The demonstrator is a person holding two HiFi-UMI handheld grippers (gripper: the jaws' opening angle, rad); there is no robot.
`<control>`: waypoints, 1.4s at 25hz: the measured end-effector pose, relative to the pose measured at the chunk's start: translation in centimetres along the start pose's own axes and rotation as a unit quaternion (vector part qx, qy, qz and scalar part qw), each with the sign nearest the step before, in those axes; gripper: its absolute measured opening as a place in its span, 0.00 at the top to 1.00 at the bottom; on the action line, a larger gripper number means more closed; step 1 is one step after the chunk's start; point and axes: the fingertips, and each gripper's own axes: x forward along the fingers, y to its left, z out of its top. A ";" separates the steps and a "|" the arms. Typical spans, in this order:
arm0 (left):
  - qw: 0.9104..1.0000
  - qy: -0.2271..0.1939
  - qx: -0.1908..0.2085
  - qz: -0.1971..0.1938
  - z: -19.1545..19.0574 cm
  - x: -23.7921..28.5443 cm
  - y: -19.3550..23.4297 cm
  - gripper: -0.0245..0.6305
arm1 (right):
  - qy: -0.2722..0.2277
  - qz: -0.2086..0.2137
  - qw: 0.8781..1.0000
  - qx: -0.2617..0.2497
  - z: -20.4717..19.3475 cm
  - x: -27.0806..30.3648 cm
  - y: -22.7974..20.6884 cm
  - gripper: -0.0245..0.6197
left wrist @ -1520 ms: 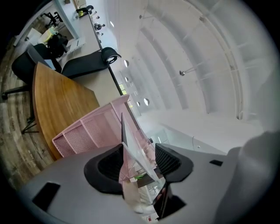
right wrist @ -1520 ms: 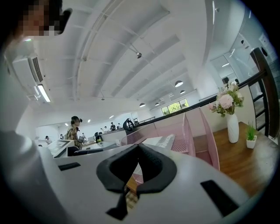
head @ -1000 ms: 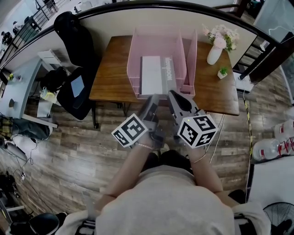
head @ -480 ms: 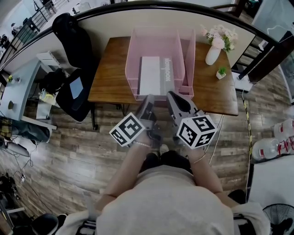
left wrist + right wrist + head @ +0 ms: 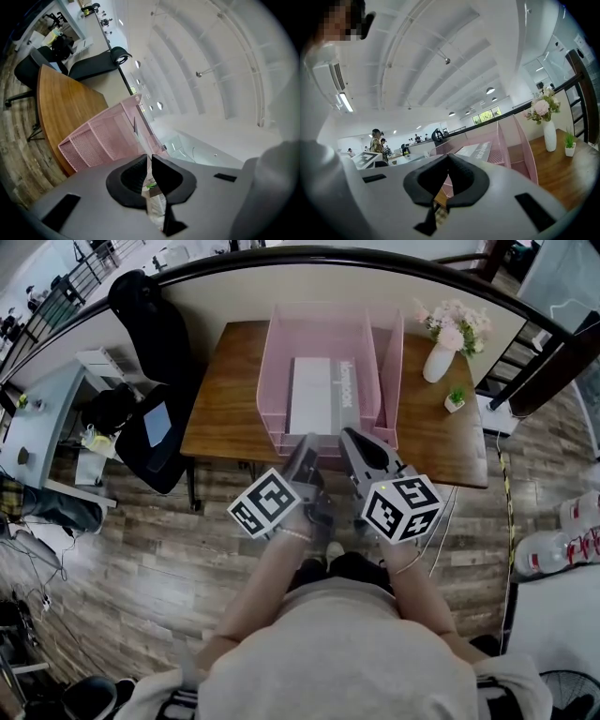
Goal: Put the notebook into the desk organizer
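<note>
Notebook (image 5: 322,395) cover lettering too small to read, distant people (image 5: 377,140) mere specks — floor fan (image 5: 572,692) and bottles (image 5: 561,545) cut by the frame edge

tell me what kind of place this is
Probably an open-plan office. A wooden desk carries a pink desk organizer, a black office chair stands beside it, a railing curves behind, and the right gripper view shows other people farther off in a big lit hall.

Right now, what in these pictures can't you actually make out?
Head view: the print on the notebook is too small to read.
Head view: anything under the notebook in the desk organizer is hidden by it.
Right gripper view: the right gripper covers the desk organizer's front and much of the table with its own body.
</note>
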 end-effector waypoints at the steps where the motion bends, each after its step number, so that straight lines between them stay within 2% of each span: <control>1: 1.000 0.000 0.000 0.000 0.1 0.3 0.0 0.92 | 0.000 0.000 1.000 0.001 0.1 0.2 -0.2 0.95; 12: 1.000 0.001 -0.007 -0.005 0.6 2.3 0.4 0.91 | 0.003 0.011 1.000 0.002 0.7 1.8 -1.1 0.95; 20: 1.000 -0.002 -0.010 0.002 1.0 3.2 1.0 0.85 | 0.004 0.019 1.000 -0.004 1.0 2.7 -1.3 0.95; 35: 1.000 -0.010 -0.024 -0.001 1.6 4.2 1.4 0.84 | 0.011 0.026 1.000 0.001 1.0 3.4 -2.1 0.95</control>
